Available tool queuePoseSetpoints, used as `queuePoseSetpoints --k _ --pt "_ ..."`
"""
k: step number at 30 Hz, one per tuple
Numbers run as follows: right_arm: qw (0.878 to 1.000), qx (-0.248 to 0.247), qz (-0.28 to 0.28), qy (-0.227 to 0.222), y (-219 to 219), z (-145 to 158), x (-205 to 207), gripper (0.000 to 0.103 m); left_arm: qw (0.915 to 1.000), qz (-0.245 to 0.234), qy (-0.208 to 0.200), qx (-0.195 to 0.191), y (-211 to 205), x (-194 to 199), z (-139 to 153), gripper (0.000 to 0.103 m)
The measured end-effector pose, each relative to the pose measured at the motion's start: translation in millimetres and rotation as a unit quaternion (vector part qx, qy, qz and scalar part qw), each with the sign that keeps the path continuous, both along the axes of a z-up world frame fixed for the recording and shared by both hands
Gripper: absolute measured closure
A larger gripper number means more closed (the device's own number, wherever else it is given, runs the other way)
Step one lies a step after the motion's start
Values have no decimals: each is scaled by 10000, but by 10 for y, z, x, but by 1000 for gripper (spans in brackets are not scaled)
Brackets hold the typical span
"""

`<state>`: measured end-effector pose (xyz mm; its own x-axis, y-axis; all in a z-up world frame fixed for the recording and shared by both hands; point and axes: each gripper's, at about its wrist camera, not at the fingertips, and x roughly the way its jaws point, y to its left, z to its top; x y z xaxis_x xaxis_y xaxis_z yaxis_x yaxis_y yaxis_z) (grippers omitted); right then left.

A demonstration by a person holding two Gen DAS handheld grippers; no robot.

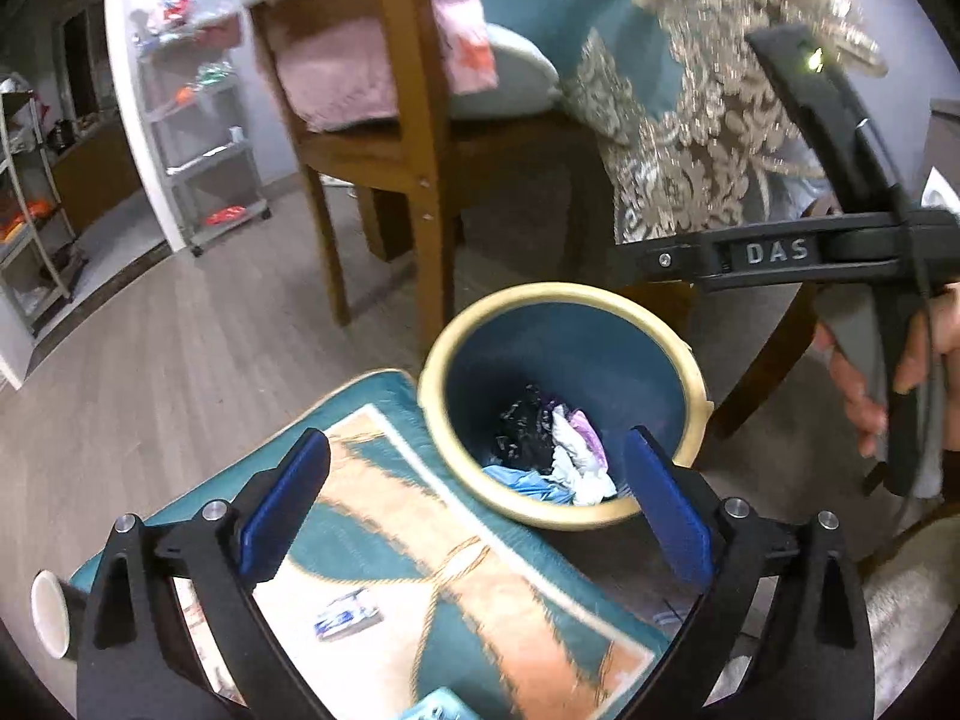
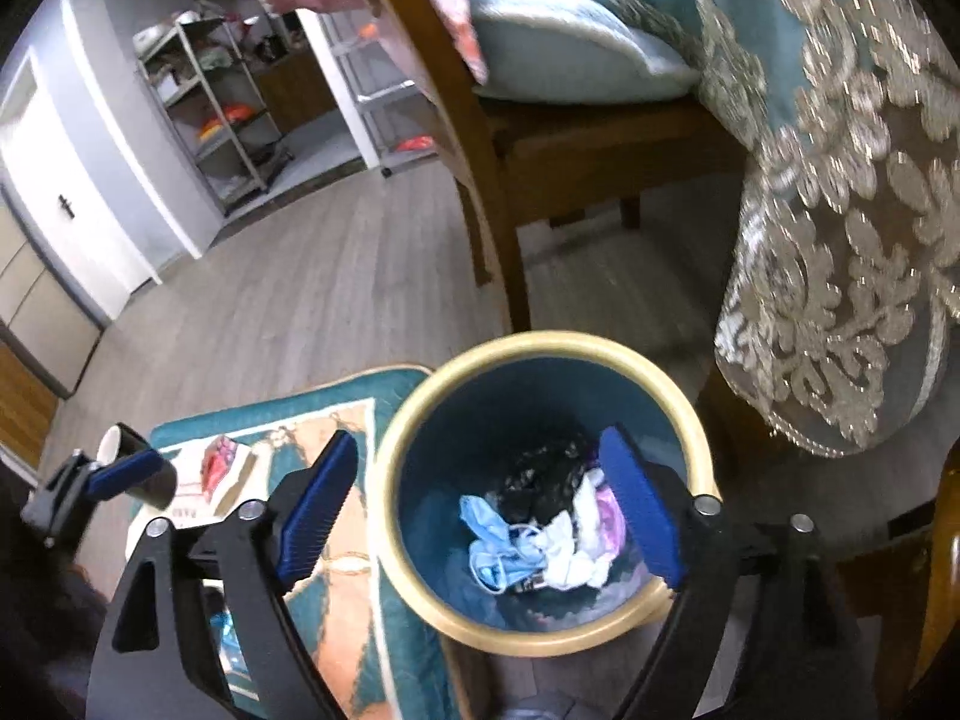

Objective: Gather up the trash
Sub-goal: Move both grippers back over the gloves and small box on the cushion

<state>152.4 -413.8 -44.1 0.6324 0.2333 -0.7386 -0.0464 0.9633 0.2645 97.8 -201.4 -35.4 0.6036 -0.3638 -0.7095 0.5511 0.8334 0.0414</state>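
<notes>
A blue bin with a cream rim [image 1: 441, 354] [image 2: 390, 438] stands on the floor beside a teal patterned mat [image 1: 390, 540] [image 2: 336, 630]. Crumpled trash [image 1: 552, 456] [image 2: 540, 534] lies in its bottom: a blue mask, white and purple paper, black plastic. My left gripper [image 1: 477, 507] is open and empty above the mat's edge and the bin's near rim. My right gripper [image 2: 480, 507] is open and empty over the bin. A small blue-white wrapper [image 1: 348, 615] and a pink packet [image 2: 219, 462] lie on the mat. A white cup [image 1: 51, 612] [image 2: 111, 444] is at the mat's left end.
A wooden chair [image 1: 414, 138] [image 2: 480, 138] with a pink cloth and a cushion stands behind the bin. A blue tablecloth with silver lace [image 1: 690, 138] [image 2: 840, 240] hangs at the right. Metal shelves [image 1: 204, 138] [image 2: 210, 102] stand at the far left.
</notes>
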Motion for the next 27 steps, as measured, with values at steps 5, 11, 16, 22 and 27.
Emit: queuePoseSetpoints --k 5,11,16,22,27 --pt "9997 5 99 -205 188 124 -55 13 9993 251 -259 -36 467 -303 324 7" --pt "9991 -137 330 -226 504 183 -114 12 9962 741 -463 33 1116 -622 542 6" --pt "9987 -148 410 -260 753 216 -191 10 9911 1258 -436 -58 1645 -856 518 6" --pt "9978 -235 607 -151 1065 151 -252 10 9837 1773 -204 -203 2058 -976 232 6" --pt "9948 -525 871 -49 1364 117 -272 10 9778 2058 88 -374 2236 -977 -63 6"
